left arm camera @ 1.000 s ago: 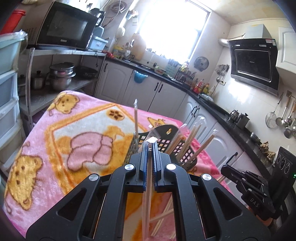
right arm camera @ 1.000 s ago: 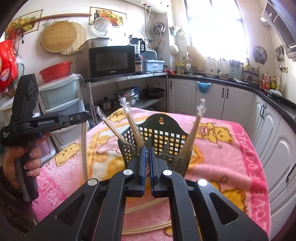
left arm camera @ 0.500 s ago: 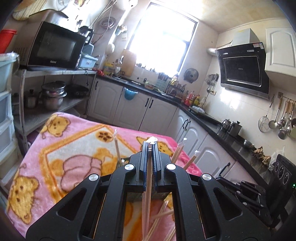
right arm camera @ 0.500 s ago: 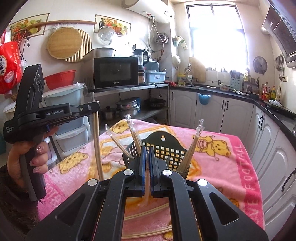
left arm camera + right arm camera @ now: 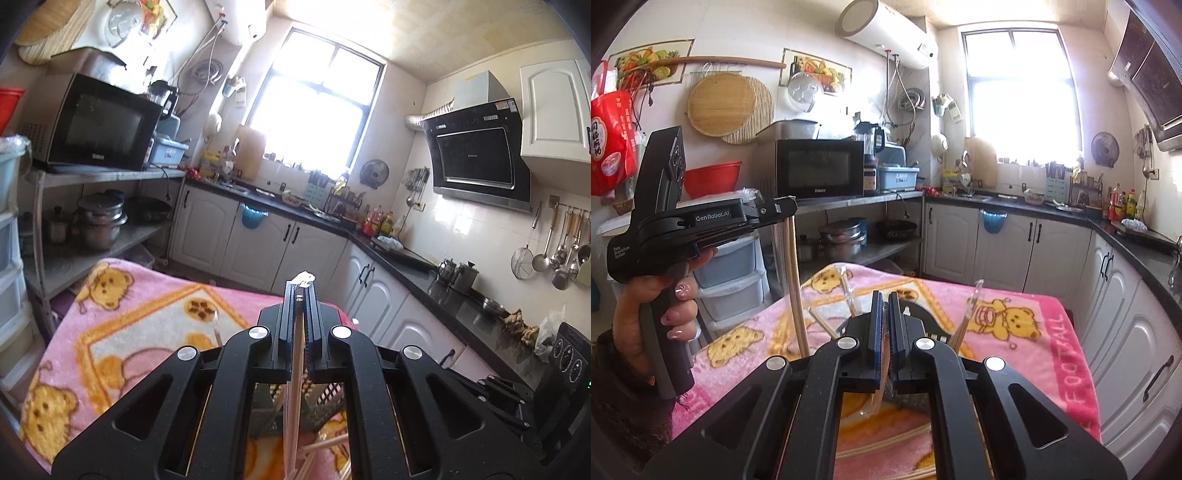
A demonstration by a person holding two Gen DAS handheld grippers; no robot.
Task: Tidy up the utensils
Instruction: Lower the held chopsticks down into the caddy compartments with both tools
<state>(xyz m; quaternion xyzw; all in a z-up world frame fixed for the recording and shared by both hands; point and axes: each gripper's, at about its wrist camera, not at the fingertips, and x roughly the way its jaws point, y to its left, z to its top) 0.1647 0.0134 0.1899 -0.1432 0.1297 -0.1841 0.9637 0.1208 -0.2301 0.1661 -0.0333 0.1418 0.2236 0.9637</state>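
Observation:
My left gripper (image 5: 303,291) is shut on a wrapped pair of chopsticks (image 5: 293,391) that hangs straight down from its tips. In the right wrist view the left gripper (image 5: 786,208) is high at the left, with those chopsticks (image 5: 796,291) hanging above the table. My right gripper (image 5: 884,306) is shut on another wrapped pair of chopsticks (image 5: 877,387), held above the black utensil basket (image 5: 932,334). The basket (image 5: 325,402) holds several wrapped chopsticks (image 5: 966,314). It is mostly hidden behind the fingers.
The table carries a pink bear-print blanket (image 5: 1015,332) with more loose chopsticks (image 5: 860,448) in front of the basket. Left of the table are plastic drawers (image 5: 731,280) and a shelf with a microwave (image 5: 820,170). White cabinets (image 5: 1004,243) run behind and right.
Both grippers have risen and tilted up, so the basket has dropped low in both views. The left gripper's chopsticks were lifted higher above the table.

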